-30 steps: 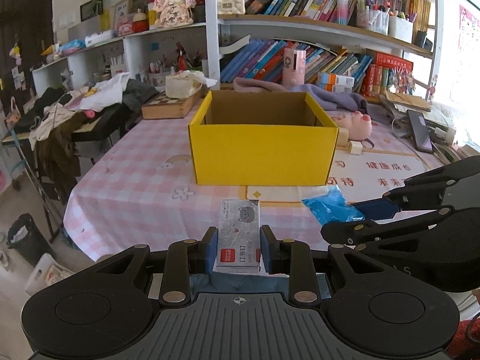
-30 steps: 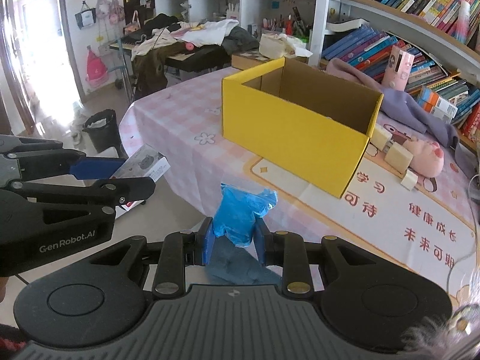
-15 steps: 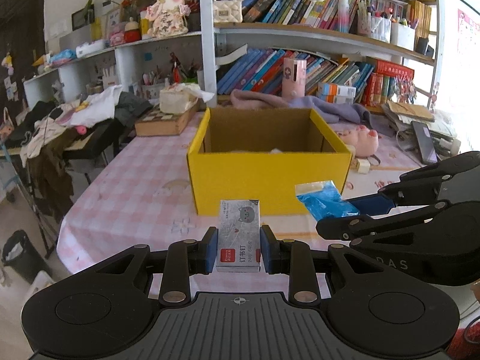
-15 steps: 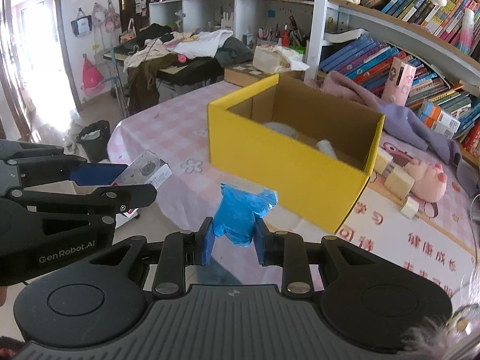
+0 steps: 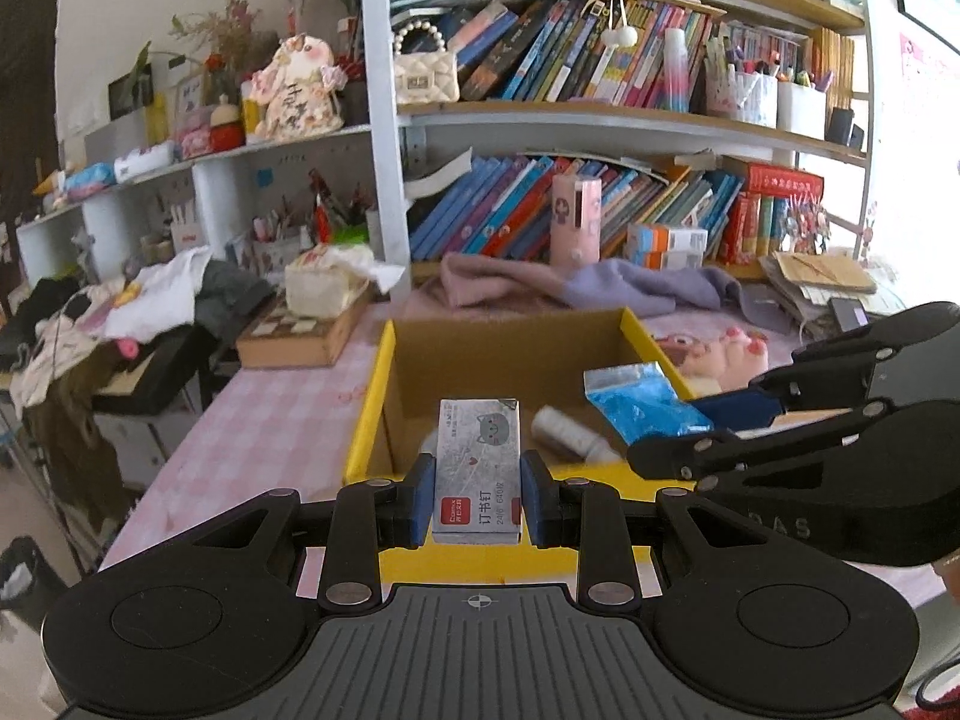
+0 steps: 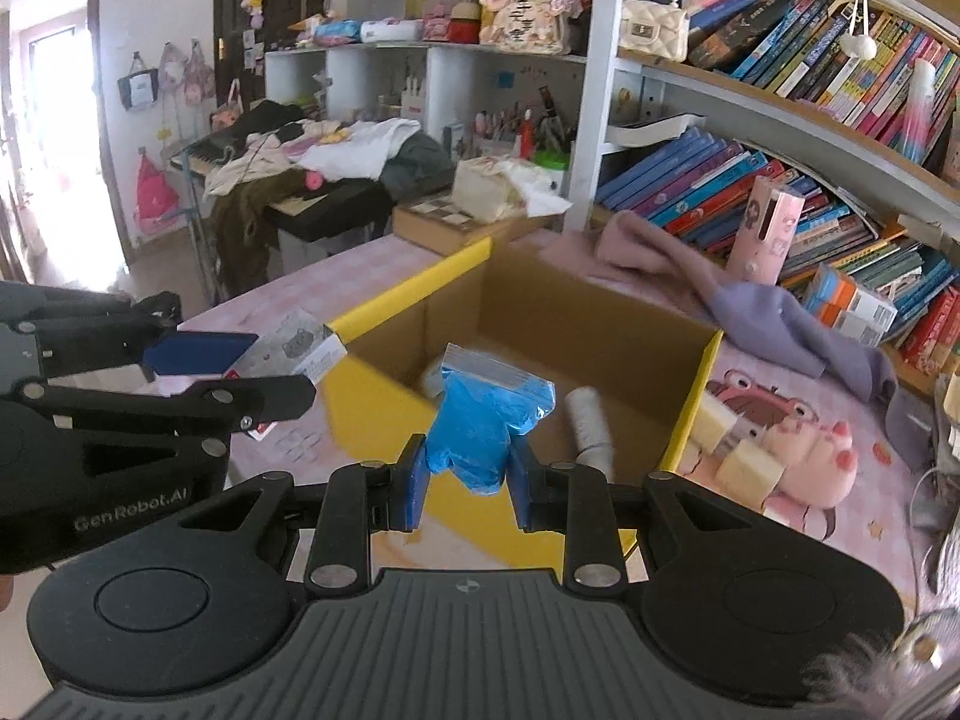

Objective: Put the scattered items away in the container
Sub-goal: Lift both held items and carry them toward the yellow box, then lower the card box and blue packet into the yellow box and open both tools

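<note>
My left gripper [image 5: 477,501] is shut on a small grey staples box [image 5: 478,468] with a cat print and a red label, held over the near wall of the yellow cardboard box [image 5: 366,420]. My right gripper [image 6: 468,480] is shut on a blue plastic bag [image 6: 480,420] just above the yellow box's near edge [image 6: 384,396]. Each gripper shows in the other's view: the right one [image 5: 708,420] with its bag [image 5: 636,402], the left one [image 6: 240,360] with the staples box [image 6: 294,348]. A small white bottle [image 5: 564,432] lies inside the box.
A pink checked tablecloth [image 5: 252,420] covers the table. Behind the box lie a purple cloth [image 5: 600,288], a pink pig toy [image 6: 810,450] and foam blocks [image 6: 744,462]. A tissue pack on a wooden case [image 5: 312,324] stands at the back left. Bookshelves [image 5: 600,120] fill the background.
Both grippers have moved forward and up toward the yellow box, from in front of it to over its near edge, each keeping its item. The box's inside came into sight.
</note>
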The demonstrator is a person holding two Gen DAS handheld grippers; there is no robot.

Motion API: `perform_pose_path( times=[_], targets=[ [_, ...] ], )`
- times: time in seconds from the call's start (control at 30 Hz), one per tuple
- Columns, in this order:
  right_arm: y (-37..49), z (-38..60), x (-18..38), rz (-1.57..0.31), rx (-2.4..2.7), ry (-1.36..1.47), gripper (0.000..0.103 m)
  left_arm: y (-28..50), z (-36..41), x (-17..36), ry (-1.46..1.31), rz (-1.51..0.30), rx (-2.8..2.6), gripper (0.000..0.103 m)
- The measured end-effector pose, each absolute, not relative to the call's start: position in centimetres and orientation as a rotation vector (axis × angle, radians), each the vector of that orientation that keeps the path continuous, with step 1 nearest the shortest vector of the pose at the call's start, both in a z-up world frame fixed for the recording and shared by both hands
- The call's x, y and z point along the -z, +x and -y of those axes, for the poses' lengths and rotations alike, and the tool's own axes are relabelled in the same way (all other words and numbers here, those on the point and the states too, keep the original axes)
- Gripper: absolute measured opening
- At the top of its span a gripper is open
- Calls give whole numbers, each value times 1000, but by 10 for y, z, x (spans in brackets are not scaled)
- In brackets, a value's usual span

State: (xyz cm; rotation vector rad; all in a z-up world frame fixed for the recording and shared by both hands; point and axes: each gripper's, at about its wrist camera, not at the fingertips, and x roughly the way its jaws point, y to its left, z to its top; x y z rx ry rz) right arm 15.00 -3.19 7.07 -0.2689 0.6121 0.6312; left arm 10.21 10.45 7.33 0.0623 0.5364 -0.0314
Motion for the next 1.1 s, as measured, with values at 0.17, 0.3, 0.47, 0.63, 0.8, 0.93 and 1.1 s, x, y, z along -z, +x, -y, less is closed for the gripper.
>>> perform_pose_path(
  times=[0.17,0.3,0.47,0.63,0.8,0.93,1.1],
  targets=[
    [184,35,-69,-623,-634,-266,26,138,-100,-76,84,-537,36,28],
    [216,36,-64,-640,-649,-267,26,168,-95,-75,106,-558,38,28],
    [260,31,-53,-664,-682,-293,26,214,-90,-66,169,-611,50,28],
    [306,22,-38,-689,-727,-345,26,259,-86,-53,244,-689,54,28],
    [344,11,-21,-731,-774,-423,26,303,-87,-34,227,-816,67,28],
    [364,-2,-6,-747,-811,-544,26,333,-90,-14,194,-926,81,28],
    [385,-12,8,-793,-843,-642,26,354,-85,1,228,-994,87,28]
  ],
)
